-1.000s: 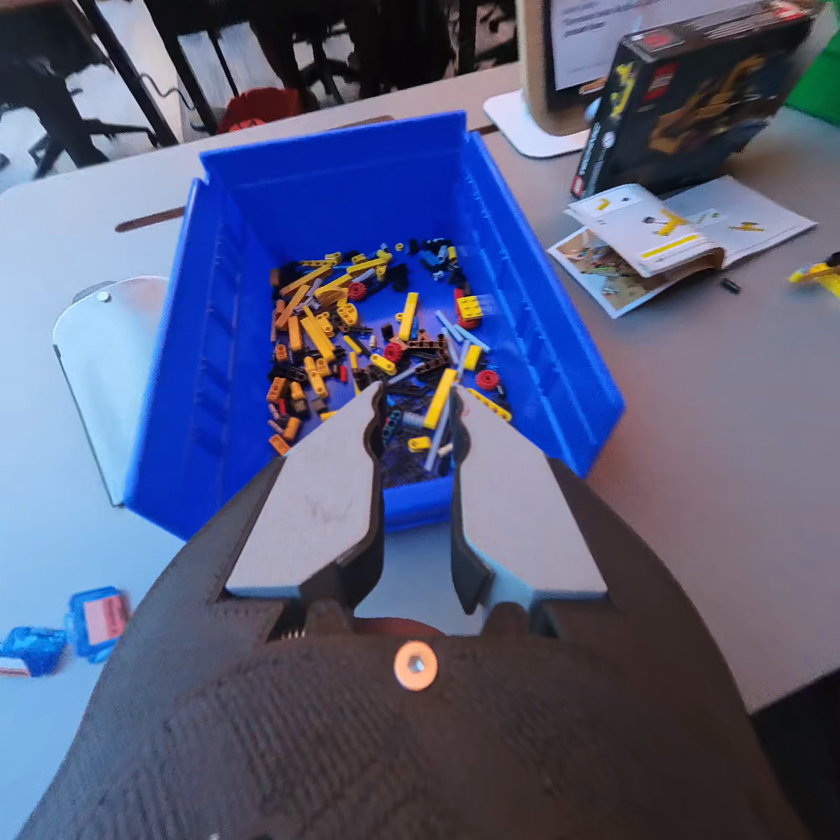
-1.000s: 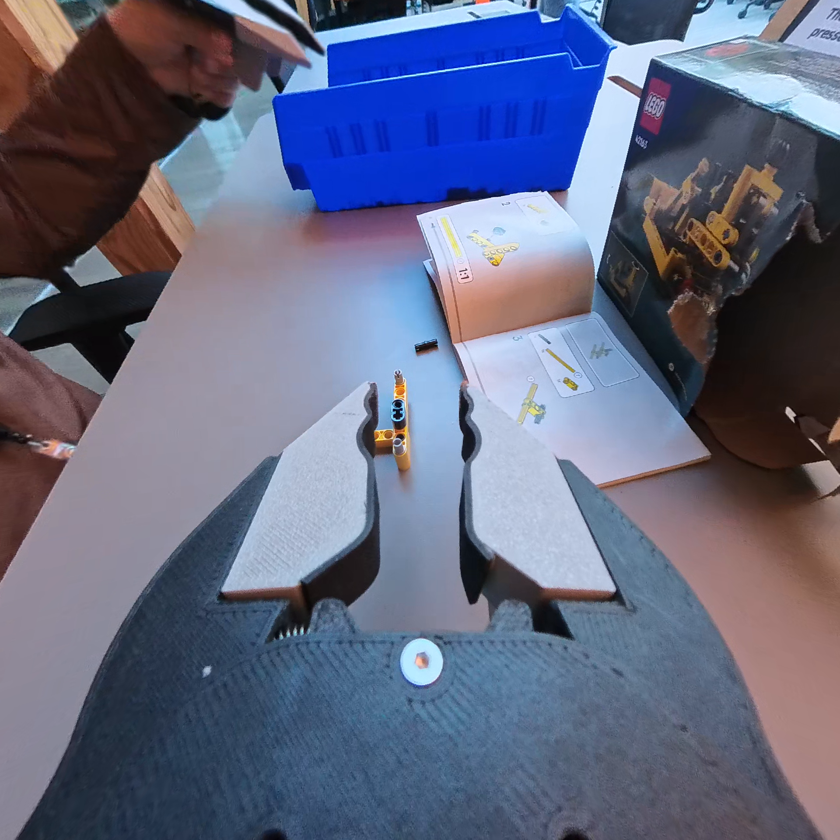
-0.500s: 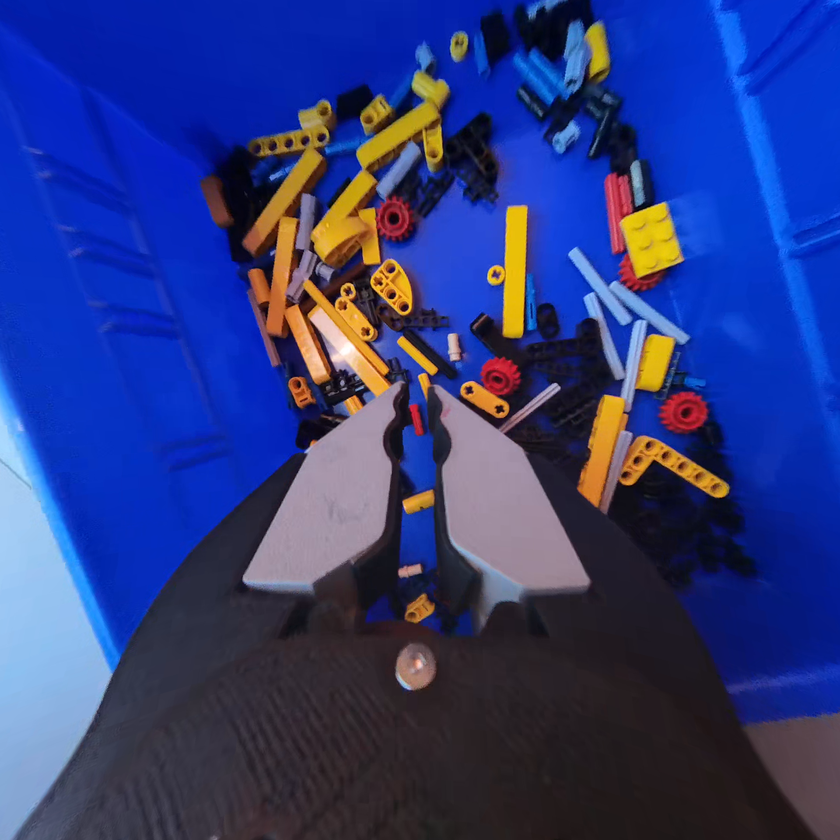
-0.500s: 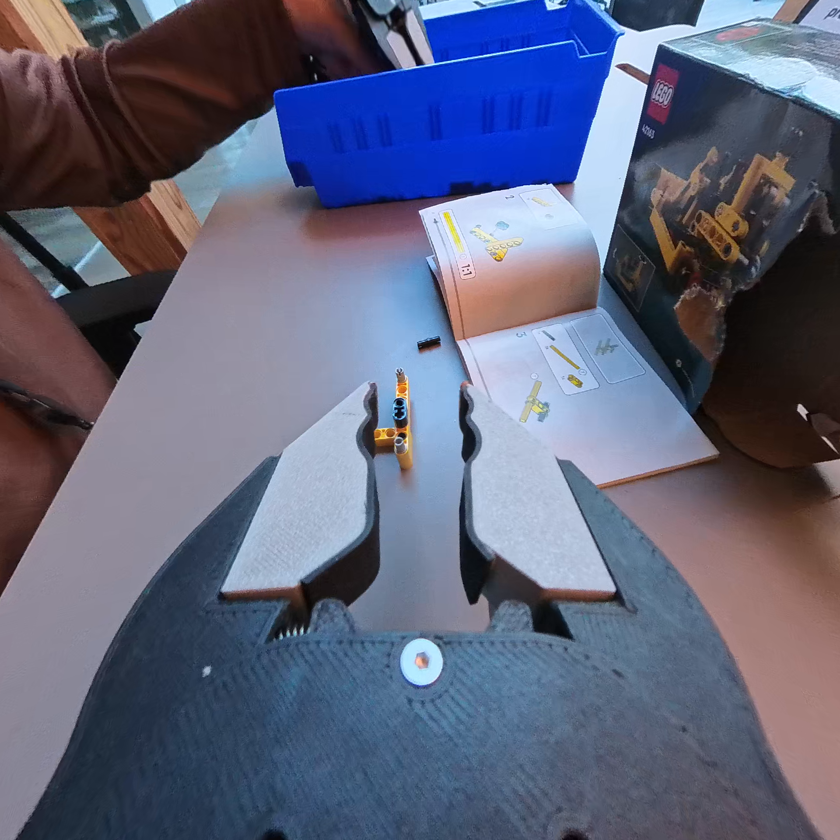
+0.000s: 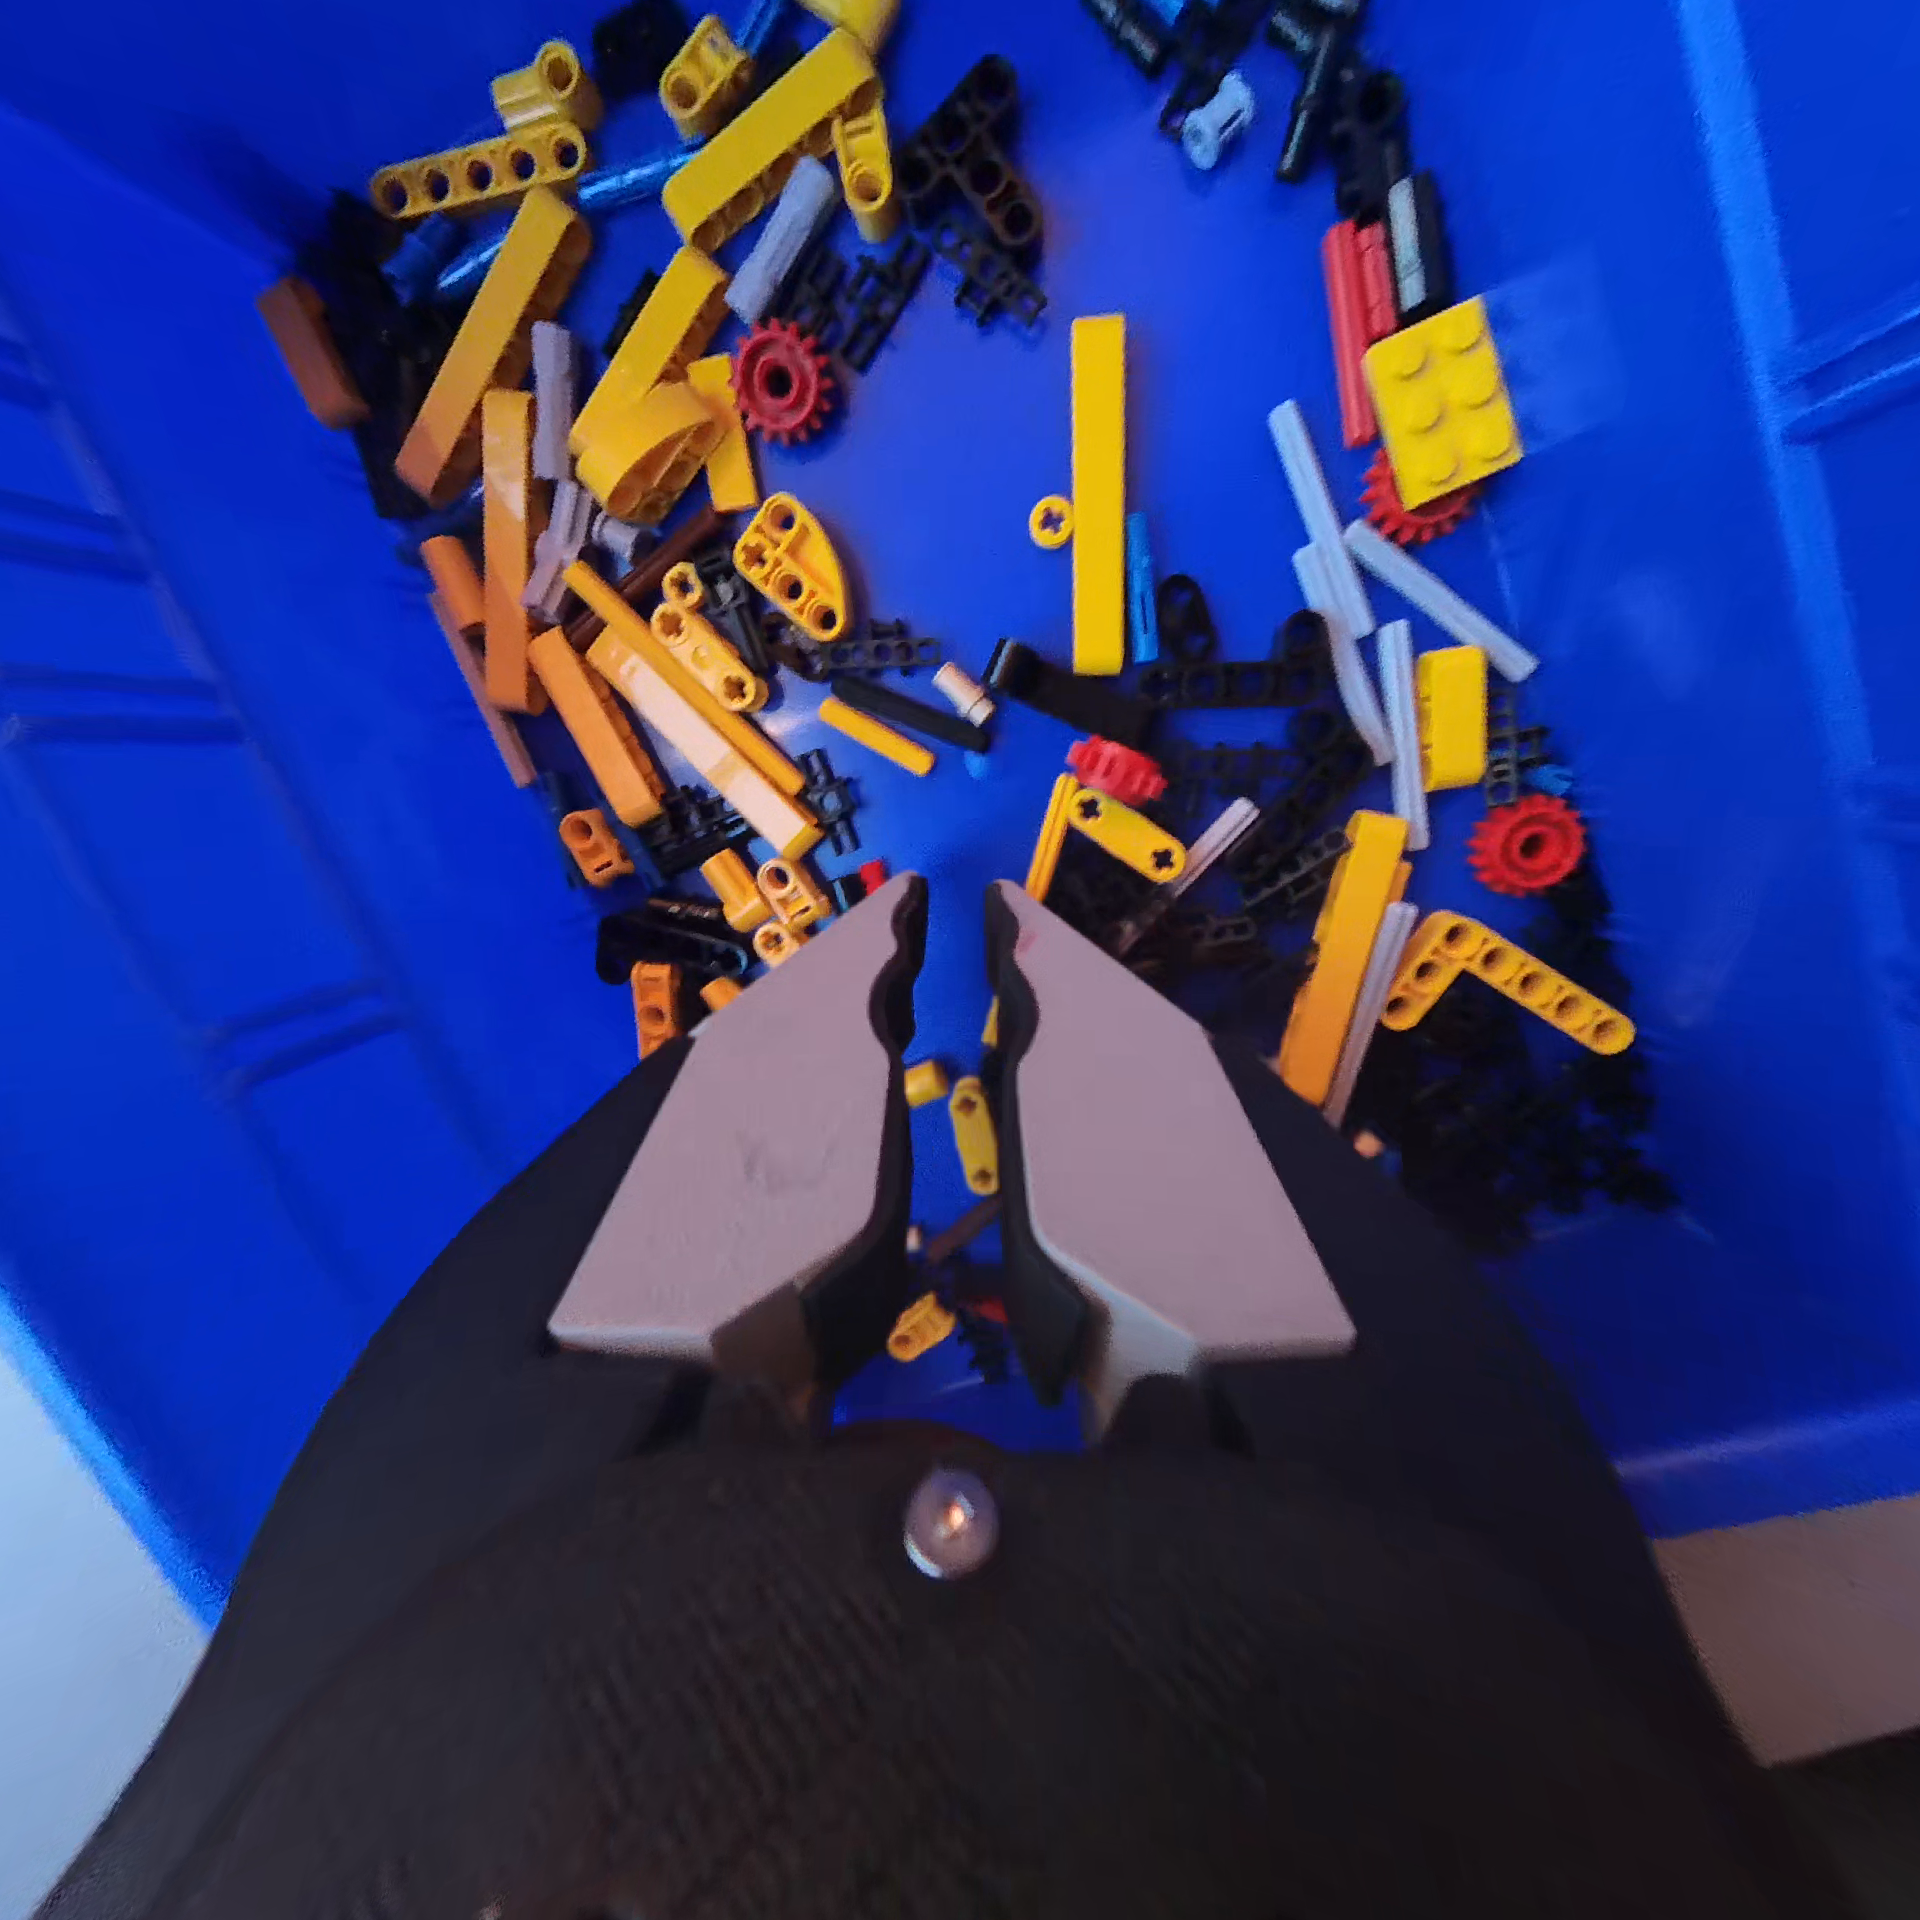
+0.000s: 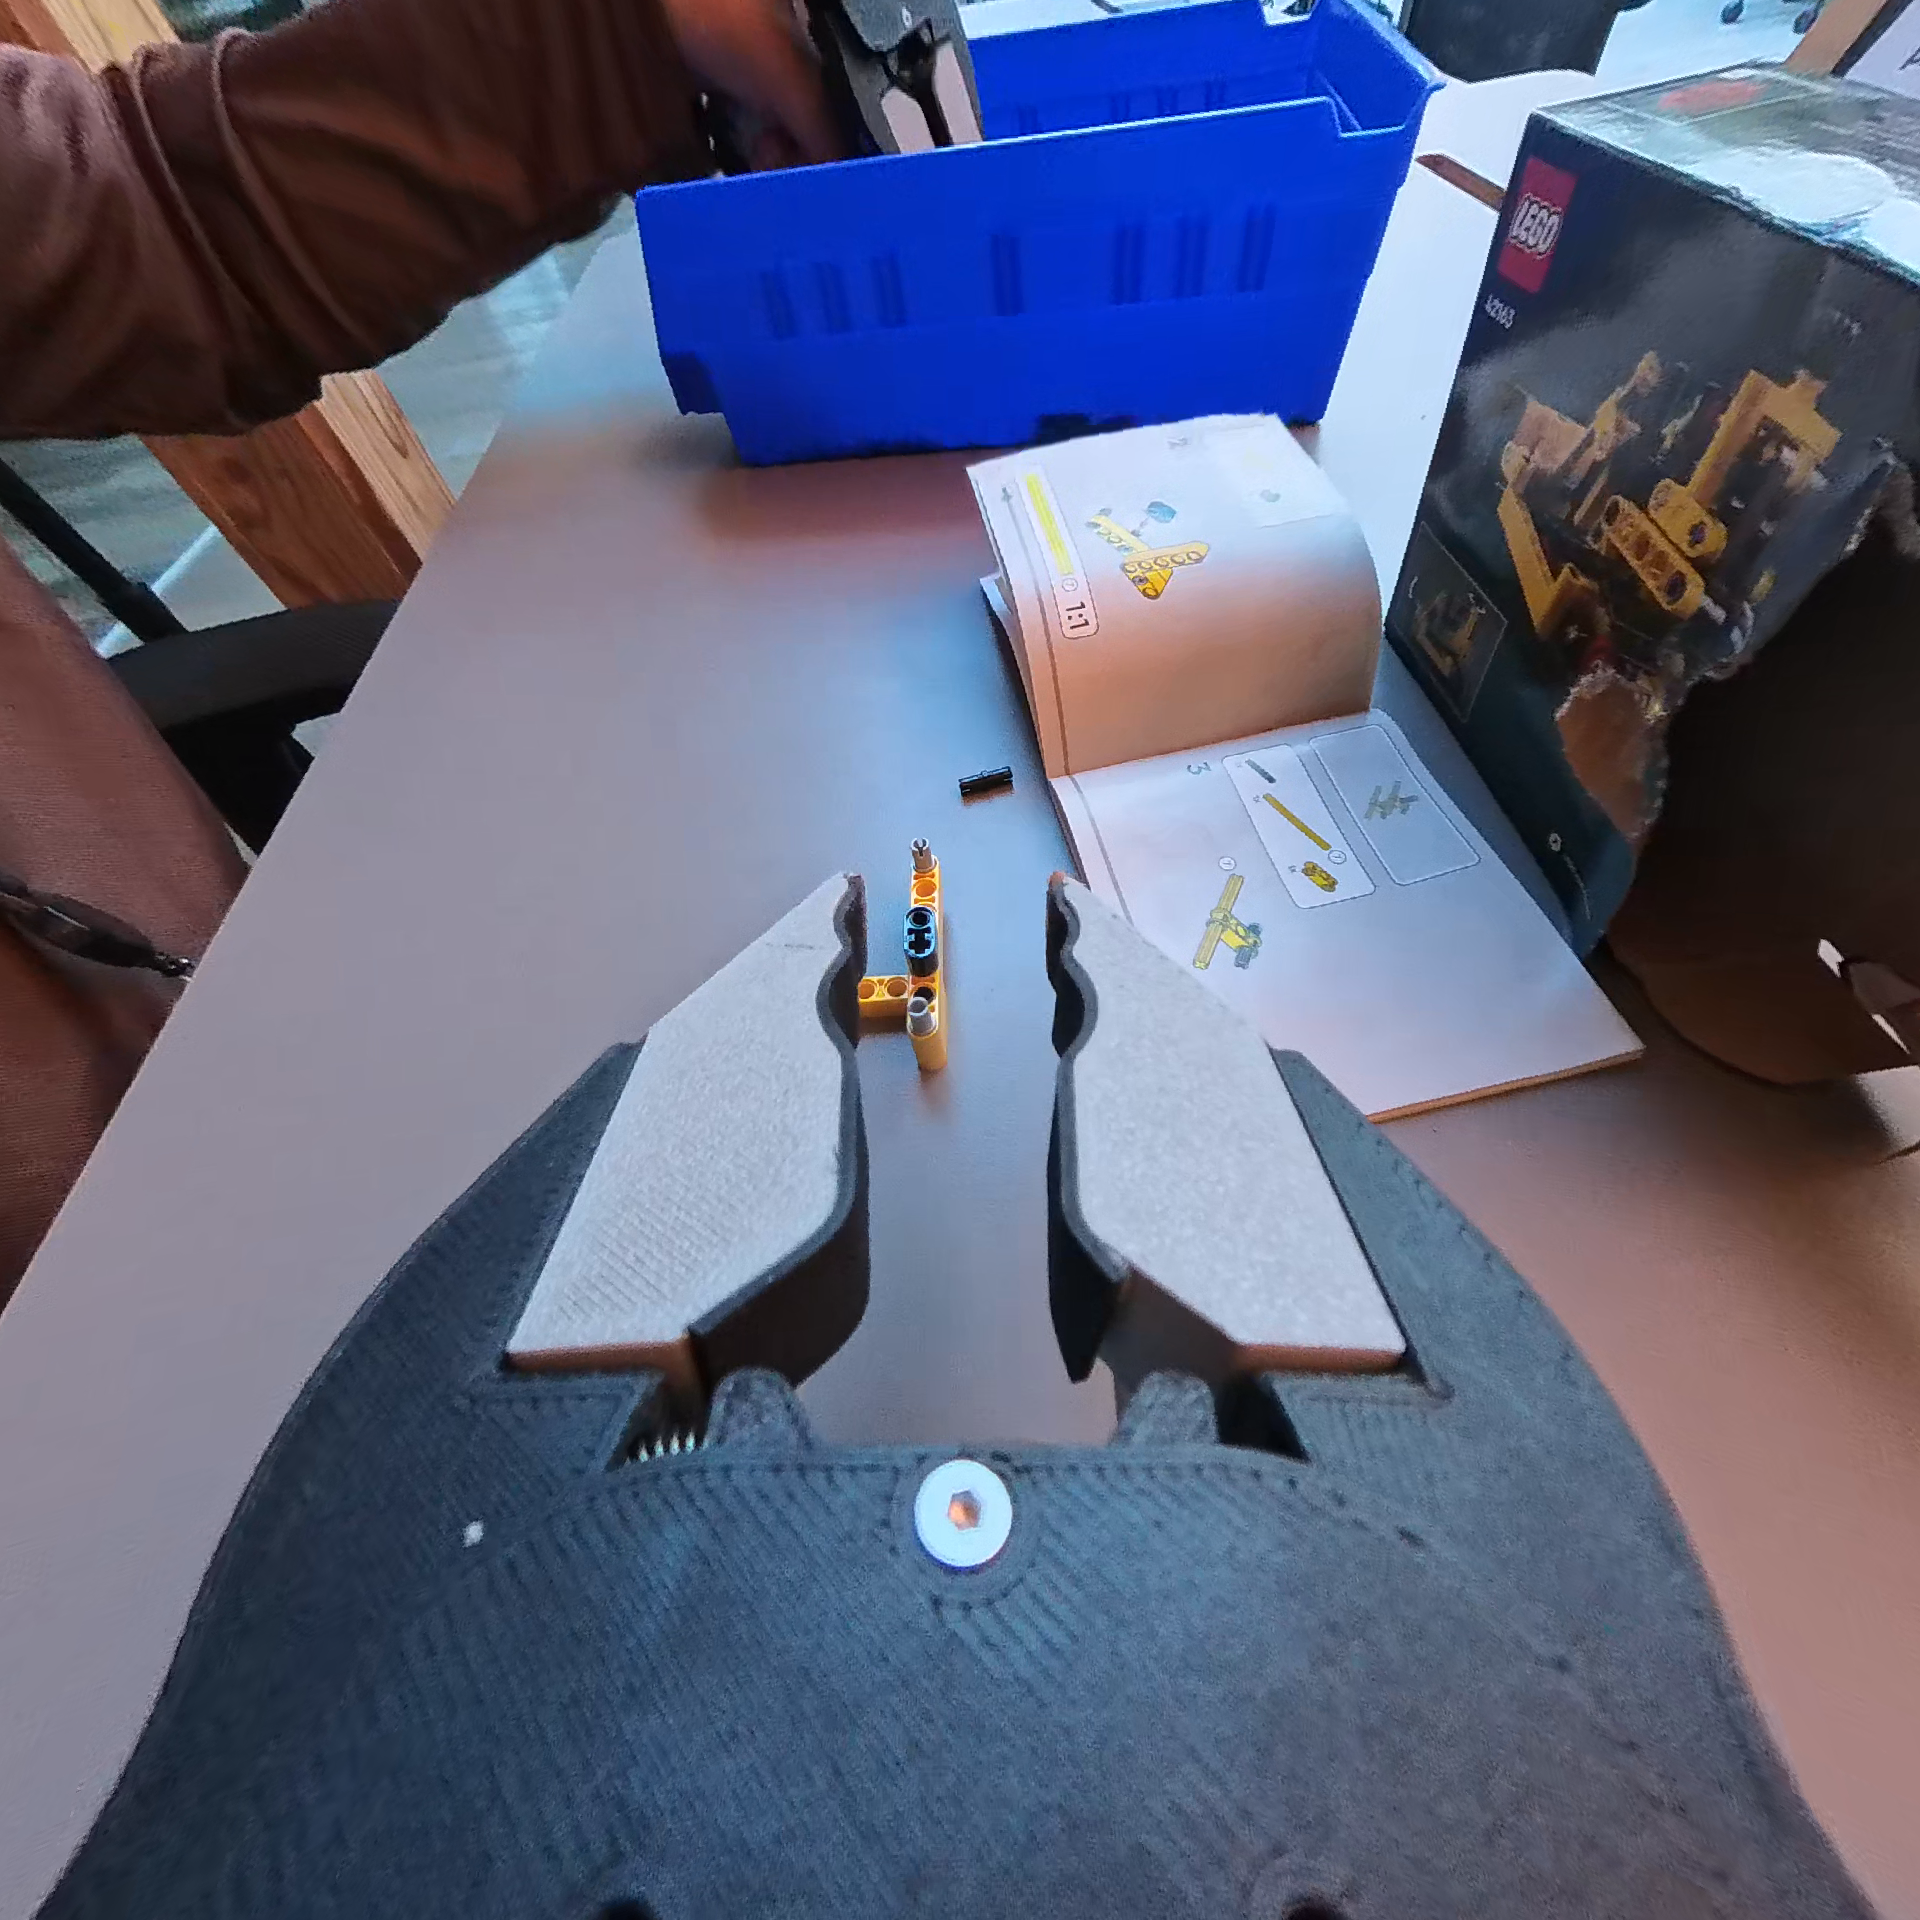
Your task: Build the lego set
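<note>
Left gripper (image 5: 954,906) is down inside the blue bin (image 5: 187,727), jaws parted only a little, nothing between them; tips hover over bare bin floor amid the loose lego pieces (image 5: 727,665). Right gripper (image 6: 954,896) hangs over the worktop (image 6: 623,675), jaws spread wide and empty, with the small yellow sub-assembly (image 6: 920,961) lying flat between and just beyond its tips, not touched.

Step in hand looks like picking the next part out of the bin. The open instruction booklet (image 6: 1299,831) beside the sub-assembly shows a long yellow rod, so probably a slim yellow piece is wanted. To do it well: choose a piece lying alone, not in the tangle at left; come straight down, jaws across the narrow side, close gently so it does not flick away. The short yellow rod (image 5: 876,736) lies fairly free just ahead of the tips.

Counts:
- grippers: 2
- bin: 1
- red gears: 4 seen, one (image 5: 1418,499) partly under the yellow studded plate (image 5: 1442,405)
- studded plate: 1
- loose black pin (image 6: 985,781) on worktop: 1
- sub-assembly: 1
- booklet: 1
- set box (image 6: 1662,468): 1, torn open
- yellow and black pieces in bin: too many and overlapped to count
</note>
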{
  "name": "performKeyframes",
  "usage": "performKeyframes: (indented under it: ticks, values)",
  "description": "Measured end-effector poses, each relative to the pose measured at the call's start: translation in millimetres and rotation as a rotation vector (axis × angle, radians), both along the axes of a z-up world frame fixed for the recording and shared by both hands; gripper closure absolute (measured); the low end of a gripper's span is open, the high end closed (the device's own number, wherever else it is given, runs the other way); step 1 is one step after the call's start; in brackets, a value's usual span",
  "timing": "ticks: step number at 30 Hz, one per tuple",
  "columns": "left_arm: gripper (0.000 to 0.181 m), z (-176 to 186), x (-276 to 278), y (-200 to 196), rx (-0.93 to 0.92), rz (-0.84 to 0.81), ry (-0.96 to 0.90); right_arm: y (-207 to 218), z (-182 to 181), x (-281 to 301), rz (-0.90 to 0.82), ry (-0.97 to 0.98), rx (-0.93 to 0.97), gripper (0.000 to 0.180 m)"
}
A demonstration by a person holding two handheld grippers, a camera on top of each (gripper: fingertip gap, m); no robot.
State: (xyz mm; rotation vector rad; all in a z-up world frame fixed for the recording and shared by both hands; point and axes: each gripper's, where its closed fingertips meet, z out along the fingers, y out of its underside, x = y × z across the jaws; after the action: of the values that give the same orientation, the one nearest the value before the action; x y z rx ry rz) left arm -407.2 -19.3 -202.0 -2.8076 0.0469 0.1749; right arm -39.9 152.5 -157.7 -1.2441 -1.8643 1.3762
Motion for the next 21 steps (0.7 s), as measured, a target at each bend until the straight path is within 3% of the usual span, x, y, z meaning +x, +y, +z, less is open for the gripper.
performKeyframes:
  ticks: [1, 13, 21]
  values:
    - [0.172, 1, -2, -4, -0.013, 0.000, 0.012, 0, 0, 0, 0.000, 0.002, 0.000, 0.148]
    - [0.180, -6, 5, -17, -0.075, -0.083, -0.039, 0, 1, 0, 0.000, 0.006, -0.007, 0.148]
    - [0.172, -6, 14, -26, -0.080, -0.121, -0.068, -1, 0, 0, 0.009, -0.003, -0.009, 0.148]
